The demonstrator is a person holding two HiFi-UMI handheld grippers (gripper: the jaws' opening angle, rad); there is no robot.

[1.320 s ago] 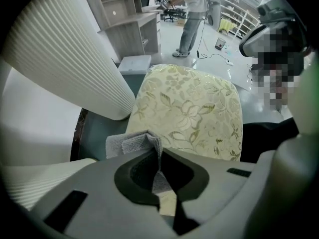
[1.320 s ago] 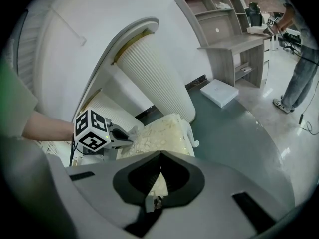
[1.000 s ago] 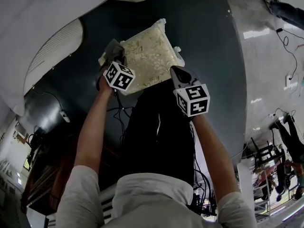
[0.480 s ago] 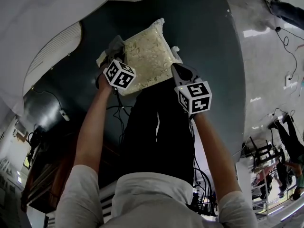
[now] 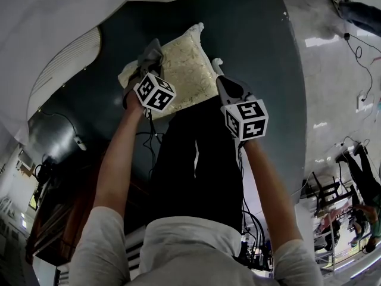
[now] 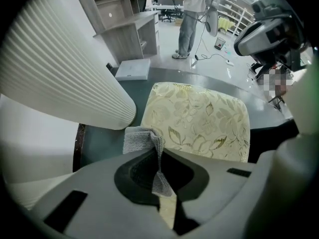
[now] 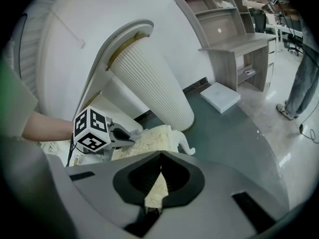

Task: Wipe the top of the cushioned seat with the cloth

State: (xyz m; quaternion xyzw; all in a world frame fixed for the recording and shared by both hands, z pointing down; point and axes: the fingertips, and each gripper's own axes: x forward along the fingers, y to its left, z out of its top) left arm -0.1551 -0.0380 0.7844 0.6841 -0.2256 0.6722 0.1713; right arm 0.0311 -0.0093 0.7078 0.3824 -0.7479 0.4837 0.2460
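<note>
Vs 1 s ago: left gripper (image 5: 144,71) has pushed fwd along the cushioned seat (image 5: 184,70). Its marker cube sits higher in head view. The grey cloth (image 5: 149,55) now bunches up at the seat's left edge, w/ more of it showing. Right gripper (image 5: 219,82) has barely shifted, a touch fwd, and is at the seat's near right corner as before.

Arms: both forearms bare, stretched fwd & roughly parallel, white short sleeves at the shoulders. Left forearm (image 5: 119,154) reaches a bit further than right forearm (image 5: 265,183).

Left gripper: jaws pressed together on the cloth. In left gripper view a fold runs down thru the jaw slot and the rest flops out front-left, over the cushion's near left corner. The cream floral top fills the view just beyond.

Right gripper: jaws nearly closed, pinching the cushion's edge. Cream fabric fills the narrow gap in right gripper view. A white seat leg (image 7: 187,144) sticks out over the dark green floor (image 7: 234,133).

Around: white ribbed column (image 6: 60,73) left of the seat, flat white box (image 6: 132,68) on the floor behind. Grey shelf unit (image 6: 127,26) & a standing person (image 6: 192,14) are far back.
</note>
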